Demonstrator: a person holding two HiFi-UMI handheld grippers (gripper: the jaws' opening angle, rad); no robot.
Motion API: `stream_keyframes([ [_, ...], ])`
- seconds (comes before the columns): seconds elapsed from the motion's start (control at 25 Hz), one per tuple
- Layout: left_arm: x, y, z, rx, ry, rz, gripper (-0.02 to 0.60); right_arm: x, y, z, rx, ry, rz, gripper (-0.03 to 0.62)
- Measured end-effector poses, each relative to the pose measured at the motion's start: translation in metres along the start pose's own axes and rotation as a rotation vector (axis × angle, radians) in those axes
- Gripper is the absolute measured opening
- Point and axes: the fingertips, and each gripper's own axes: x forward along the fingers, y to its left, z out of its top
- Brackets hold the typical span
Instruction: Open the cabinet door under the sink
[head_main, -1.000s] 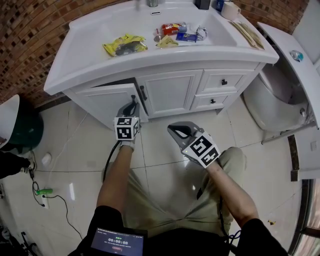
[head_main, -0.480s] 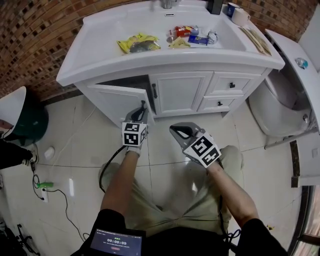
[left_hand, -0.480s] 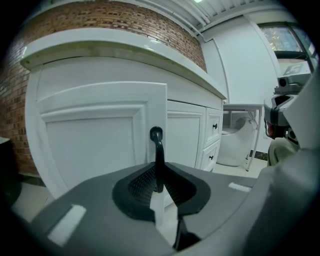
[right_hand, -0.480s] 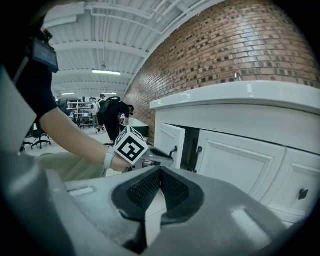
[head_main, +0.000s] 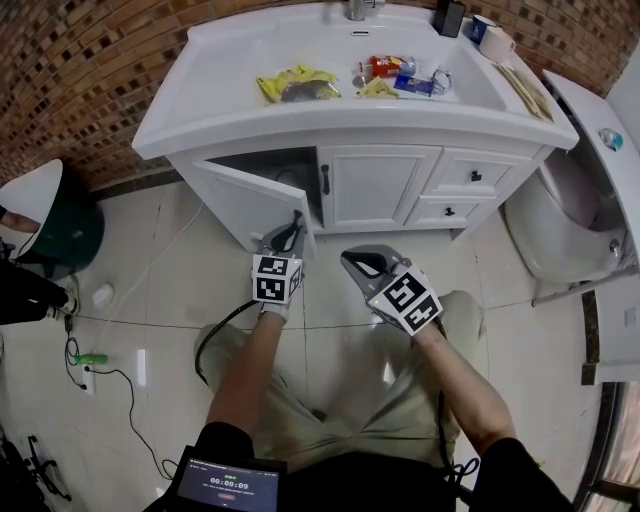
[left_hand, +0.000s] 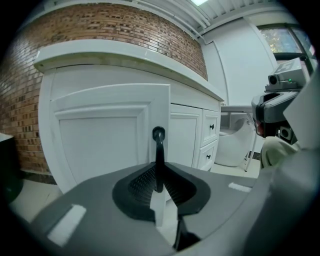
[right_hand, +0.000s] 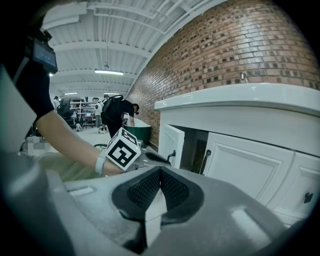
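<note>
The white left cabinet door (head_main: 245, 200) under the sink stands partly open, swung out toward me, with a dark gap behind it. My left gripper (head_main: 289, 232) is shut on its black bar handle (left_hand: 159, 150), which rises upright from between the pads of the left gripper (left_hand: 159, 189). The door panel (left_hand: 100, 142) fills the left of the left gripper view. My right gripper (head_main: 358, 262) hovers over the floor to the right, shut and empty. The right gripper view shows the right gripper (right_hand: 159, 189), the open door (right_hand: 170, 142) and the left gripper's marker cube (right_hand: 122, 150).
The neighbouring door (head_main: 375, 185) is closed, with a black handle (head_main: 325, 180); two drawers (head_main: 470, 175) sit right of it. Snack packets (head_main: 295, 85) lie in the sink basin. A toilet (head_main: 560, 215) stands at right, a green bin (head_main: 55, 230) at left, and cables (head_main: 85, 360) lie on the floor.
The left gripper has pulled the handle toward me, so the door has swung further open. The right gripper has stayed almost still.
</note>
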Motion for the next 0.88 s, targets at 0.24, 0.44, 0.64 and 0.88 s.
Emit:
stream_keyframes([
  [0.24, -0.015, 0.000, -0.007, 0.002, 0.000, 0.009, 0.058, 0.002, 0.007, -0.002, -0.001, 0.006, 0.015, -0.008],
  [0.44, -0.029, 0.002, -0.013, -0.013, 0.009, 0.023, 0.058, 0.004, 0.015, 0.005, -0.011, 0.003, 0.026, -0.009],
  [0.64, -0.044, 0.004, -0.021, -0.016, 0.016, 0.030, 0.058, 0.006, 0.022, 0.013, -0.021, -0.008, 0.032, -0.009],
  [0.88, -0.066, 0.009, -0.028, -0.022, 0.023, 0.038, 0.060, 0.016, 0.041, 0.014, -0.033, 0.008, 0.062, -0.009],
])
